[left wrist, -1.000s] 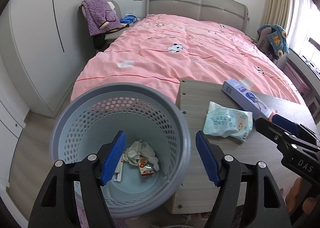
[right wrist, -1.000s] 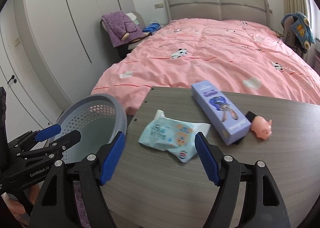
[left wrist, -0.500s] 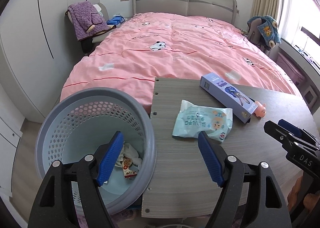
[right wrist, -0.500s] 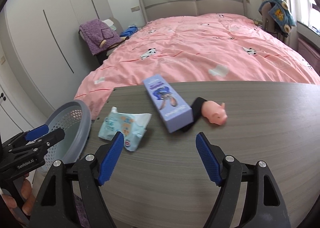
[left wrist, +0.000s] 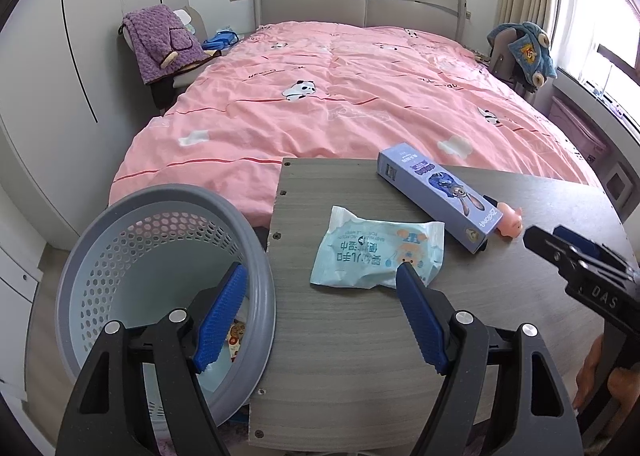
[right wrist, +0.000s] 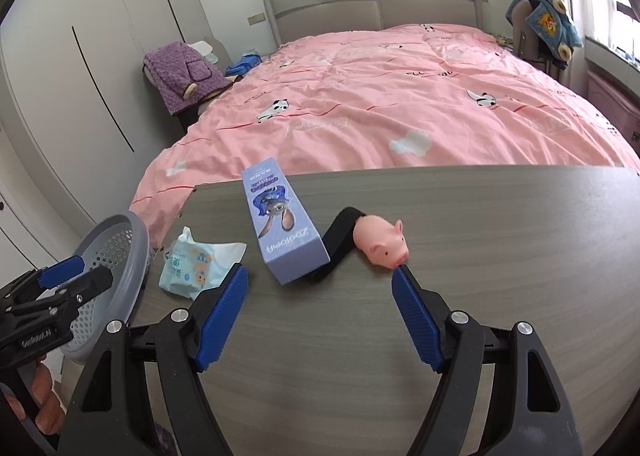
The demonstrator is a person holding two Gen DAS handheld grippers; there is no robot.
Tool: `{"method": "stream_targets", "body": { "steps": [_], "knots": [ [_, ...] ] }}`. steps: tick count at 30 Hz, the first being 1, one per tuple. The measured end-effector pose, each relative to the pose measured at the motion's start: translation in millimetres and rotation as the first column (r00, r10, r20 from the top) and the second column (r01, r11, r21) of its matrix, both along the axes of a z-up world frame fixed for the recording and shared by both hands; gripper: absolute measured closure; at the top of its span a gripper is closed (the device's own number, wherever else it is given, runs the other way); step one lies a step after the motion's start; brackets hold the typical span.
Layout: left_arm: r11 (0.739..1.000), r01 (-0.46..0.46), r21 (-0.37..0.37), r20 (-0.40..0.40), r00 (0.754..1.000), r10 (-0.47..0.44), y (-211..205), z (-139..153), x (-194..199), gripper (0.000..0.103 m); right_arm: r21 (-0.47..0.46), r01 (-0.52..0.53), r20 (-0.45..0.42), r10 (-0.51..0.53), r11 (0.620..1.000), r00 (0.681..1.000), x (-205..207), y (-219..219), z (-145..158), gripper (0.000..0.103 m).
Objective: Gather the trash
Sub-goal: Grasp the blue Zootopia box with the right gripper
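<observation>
Where the left gripper (left wrist: 322,284) gapes empty, its finger hides most of the bin (left wrist: 256,256) litter. Wipes pack (left wrist: 376,252) lies on desk (left wrist: 340,356); right gripper (right wrist: 320,280) wide, empty; strap (right wrist: 340,232) half under box (right wrist: 280,224).

Bright daylight from right, sharp, fisheye-warped edges

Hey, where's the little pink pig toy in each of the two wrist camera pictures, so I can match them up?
Left wrist view: the pink pig toy sits right of centre on the table, just past the near end of the purple box.
Right wrist view: the pig is near centre, right of the same box.
Shared landmark: the purple box.
</observation>
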State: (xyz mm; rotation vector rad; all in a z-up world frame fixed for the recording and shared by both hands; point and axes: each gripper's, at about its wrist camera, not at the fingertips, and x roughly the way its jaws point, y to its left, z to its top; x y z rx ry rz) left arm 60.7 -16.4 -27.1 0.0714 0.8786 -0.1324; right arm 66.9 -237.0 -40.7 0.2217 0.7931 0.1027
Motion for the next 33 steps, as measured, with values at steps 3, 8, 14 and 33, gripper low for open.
{"method": "stream_targets", "body": {
  "steps": [3, 8, 14, 33],
  "knots": [
    [1.000, -0.002, 0.005, -0.006, 1.000, 0.002, -1.0, -2.4, 2.8, 0.029, -0.014, -0.019, -0.002, 0.019, 1.000, 1.000, 15.3, 3.6, -0.2, 0.030],
    [1.000, -0.014, -0.001, -0.016, 1.000, 0.013, 1.8, -4.9, 8.9, 0.029, -0.041, -0.062, -0.017, 0.062, 0.997, 0.998, 41.6, 13.4, -2.3, 0.030],
    [1.000, -0.024, -0.006, -0.025, 0.999, 0.023, 6.0, -8.9, 15.5, 0.029, -0.052, -0.125, -0.065, 0.122, 0.991, 0.990, 78.0, 30.9, -13.8, 0.030],
    [0.999, -0.039, -0.027, -0.041, 0.998, 0.038, 14.5, -14.9, 20.6, 0.029, -0.143, -0.195, -0.170, 0.170, 0.970, 0.971, 106.9, 59.7, -42.4, 0.055]
  ]
}}
